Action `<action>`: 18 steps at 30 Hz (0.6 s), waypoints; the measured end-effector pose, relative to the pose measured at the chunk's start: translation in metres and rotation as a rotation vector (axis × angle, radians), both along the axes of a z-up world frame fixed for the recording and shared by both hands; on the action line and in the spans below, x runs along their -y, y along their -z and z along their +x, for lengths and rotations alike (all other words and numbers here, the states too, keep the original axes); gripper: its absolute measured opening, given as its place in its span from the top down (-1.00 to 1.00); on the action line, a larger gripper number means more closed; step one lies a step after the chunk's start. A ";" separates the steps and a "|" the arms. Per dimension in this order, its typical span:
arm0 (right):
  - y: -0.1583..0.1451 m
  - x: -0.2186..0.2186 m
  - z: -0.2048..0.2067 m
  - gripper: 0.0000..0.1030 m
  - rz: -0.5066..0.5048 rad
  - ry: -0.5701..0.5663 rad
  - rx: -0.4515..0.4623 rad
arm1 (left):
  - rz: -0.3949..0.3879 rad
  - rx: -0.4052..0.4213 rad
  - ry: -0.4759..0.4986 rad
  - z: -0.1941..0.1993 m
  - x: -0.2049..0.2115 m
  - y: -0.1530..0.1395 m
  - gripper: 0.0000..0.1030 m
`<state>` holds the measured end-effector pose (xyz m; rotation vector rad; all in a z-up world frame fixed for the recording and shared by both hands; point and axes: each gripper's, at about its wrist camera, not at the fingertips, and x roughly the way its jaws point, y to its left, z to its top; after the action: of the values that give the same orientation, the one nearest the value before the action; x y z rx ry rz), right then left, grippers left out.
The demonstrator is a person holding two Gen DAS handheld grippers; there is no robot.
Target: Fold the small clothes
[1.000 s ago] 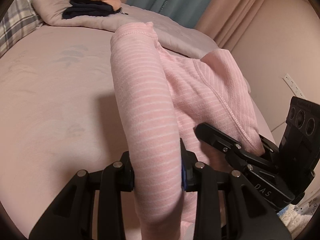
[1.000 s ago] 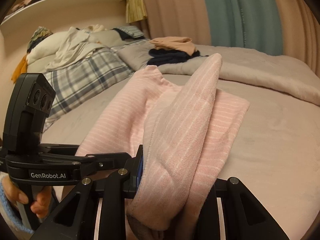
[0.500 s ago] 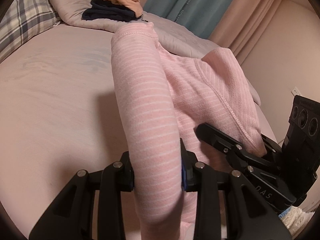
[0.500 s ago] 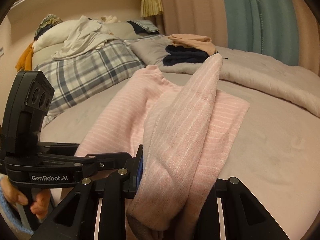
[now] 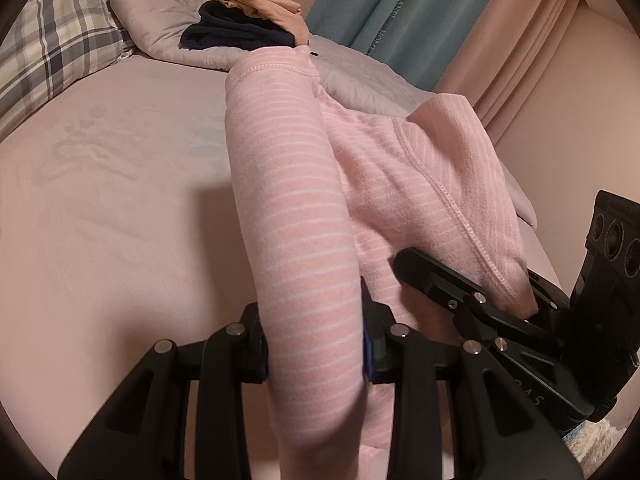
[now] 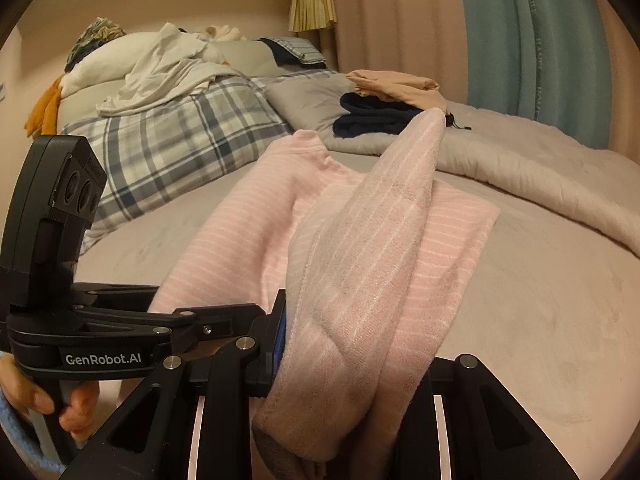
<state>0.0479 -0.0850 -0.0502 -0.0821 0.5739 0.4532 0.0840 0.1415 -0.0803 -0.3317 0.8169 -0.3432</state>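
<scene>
A pink garment with thin white stripes (image 5: 288,200) hangs over the bed, its far part resting on the pink sheet (image 6: 452,216). My left gripper (image 5: 316,344) is shut on a rolled fold of it. My right gripper (image 6: 352,352) is shut on another bunched edge. In the left wrist view the right gripper (image 5: 496,304) shows at the right, cloth draped into it. In the right wrist view the left gripper (image 6: 192,320) shows at the left, with a hand (image 6: 52,404) on its handle.
A folded stack, dark navy under peach (image 5: 248,24), sits on a grey quilt (image 6: 520,168) at the far side of the bed. A plaid blanket (image 6: 168,148) and white bedding lie at the head. Teal and pink curtains hang behind.
Both grippers have carried the pink garment across the bed toward the folded stack and plaid blanket, which now sit nearer the middle of each view. The grips are unchanged.
</scene>
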 end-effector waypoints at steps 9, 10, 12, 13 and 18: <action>0.007 -0.003 0.033 0.43 0.029 0.009 -0.017 | 0.012 0.003 -0.013 0.038 -0.011 0.009 0.36; 0.008 -0.003 0.036 0.43 0.031 0.010 -0.019 | 0.014 0.002 -0.015 0.043 -0.012 0.010 0.36; 0.010 -0.004 0.041 0.43 0.033 0.015 -0.022 | 0.018 0.001 -0.019 0.051 -0.012 0.012 0.36; 0.010 -0.003 0.043 0.43 0.035 0.019 -0.024 | 0.021 0.001 -0.022 0.055 -0.012 0.012 0.36; 0.013 -0.002 0.057 0.43 0.044 0.030 -0.035 | 0.035 -0.010 -0.031 0.073 -0.013 0.015 0.36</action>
<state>0.1046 -0.0827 -0.0633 -0.0234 0.5990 0.4382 0.1572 0.1542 -0.0955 -0.3135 0.8263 -0.2978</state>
